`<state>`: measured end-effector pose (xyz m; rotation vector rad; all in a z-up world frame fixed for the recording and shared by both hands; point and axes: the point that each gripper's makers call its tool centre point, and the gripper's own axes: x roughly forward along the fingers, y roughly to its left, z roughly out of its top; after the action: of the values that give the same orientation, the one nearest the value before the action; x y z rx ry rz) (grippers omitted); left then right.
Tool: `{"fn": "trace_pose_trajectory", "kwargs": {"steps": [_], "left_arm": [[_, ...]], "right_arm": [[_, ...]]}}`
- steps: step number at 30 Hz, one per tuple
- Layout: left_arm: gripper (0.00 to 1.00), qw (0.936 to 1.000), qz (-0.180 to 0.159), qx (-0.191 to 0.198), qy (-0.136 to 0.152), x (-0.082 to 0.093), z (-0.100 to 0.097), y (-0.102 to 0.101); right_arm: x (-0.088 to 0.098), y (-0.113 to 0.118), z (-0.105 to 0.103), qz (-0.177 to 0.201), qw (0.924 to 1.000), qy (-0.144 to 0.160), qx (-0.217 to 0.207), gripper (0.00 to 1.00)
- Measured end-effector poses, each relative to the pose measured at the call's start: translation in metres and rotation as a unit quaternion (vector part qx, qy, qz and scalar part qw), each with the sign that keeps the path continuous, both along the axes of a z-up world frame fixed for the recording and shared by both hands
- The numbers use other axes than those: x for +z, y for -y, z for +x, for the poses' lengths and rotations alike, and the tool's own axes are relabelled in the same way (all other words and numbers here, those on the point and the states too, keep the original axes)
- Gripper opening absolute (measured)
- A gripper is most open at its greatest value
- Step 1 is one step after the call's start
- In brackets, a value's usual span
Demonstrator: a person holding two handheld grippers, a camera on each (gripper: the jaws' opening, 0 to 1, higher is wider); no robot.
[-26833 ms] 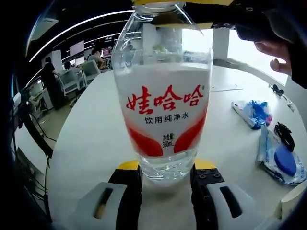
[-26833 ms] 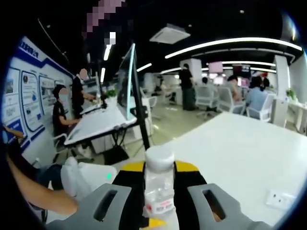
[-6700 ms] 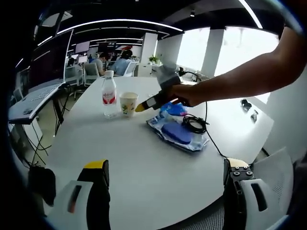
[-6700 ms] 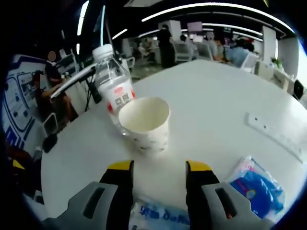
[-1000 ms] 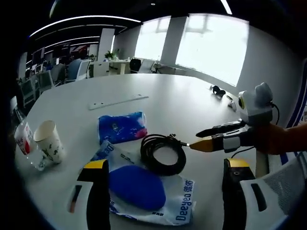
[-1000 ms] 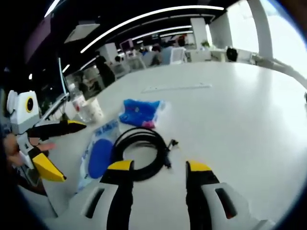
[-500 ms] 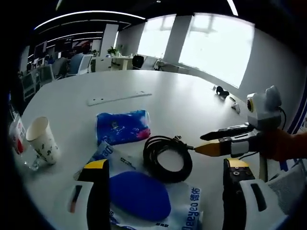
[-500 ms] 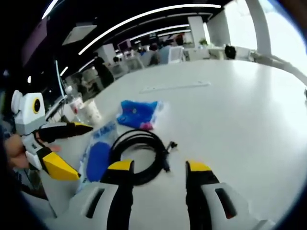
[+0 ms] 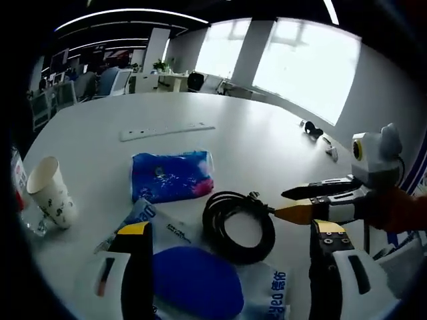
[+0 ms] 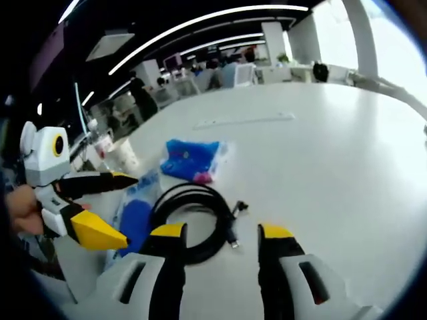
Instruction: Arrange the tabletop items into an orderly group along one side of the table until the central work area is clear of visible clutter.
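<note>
Cable (image 9: 238,225), black and coiled into a loop, lies on the white table (image 9: 253,143) between the 2 grippers. In the left gripper view the left gripper (image 9: 230,257) has its jaws spread wide with nothing between them; the coil sits just ahead of the gap. The right gripper (image 9: 301,202) enters that view from the right, held by a hand (image 9: 393,208); its yellow-tipped jaws are parted and their tips reach the plug end of the cable at the coil's right edge. Contact cannot be told.

A blue packet (image 9: 171,175) lies just beyond the coil. A clear bag with a blue pad inside (image 9: 200,283) lies under the left gripper's jaws, its edge touching or just beside the coil. A paper cup (image 9: 48,193) stands upright at the left edge of the table, with a bottle (image 9: 17,183) partly cut off beside it. A long white strip (image 9: 167,131) lies flat farther back, well apart from the rest.

In the right gripper view the right gripper (image 10: 221,253) is parted and empty, the cable (image 10: 190,220) just ahead of its jaws. The left gripper (image 10: 100,207) comes in from the left, jaws apart, over the blue pad (image 10: 137,220). The blue packet (image 10: 192,159) lies behind the coil, the cup (image 10: 125,155) and bottle (image 10: 103,143) beyond it.
</note>
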<state>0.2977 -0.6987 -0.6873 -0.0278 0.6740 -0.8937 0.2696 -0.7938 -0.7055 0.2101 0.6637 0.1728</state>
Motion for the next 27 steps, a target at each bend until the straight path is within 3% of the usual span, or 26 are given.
{"fn": "trace_pose_trajectory", "kwargs": {"steps": [27], "left_arm": [[0.93,0.9996,0.024,0.003,-0.016,-0.025,0.017,0.011]], "right_arm": [[-0.009,0.002,0.010,0.011,0.9998,-0.008,-0.011,0.38]]}}
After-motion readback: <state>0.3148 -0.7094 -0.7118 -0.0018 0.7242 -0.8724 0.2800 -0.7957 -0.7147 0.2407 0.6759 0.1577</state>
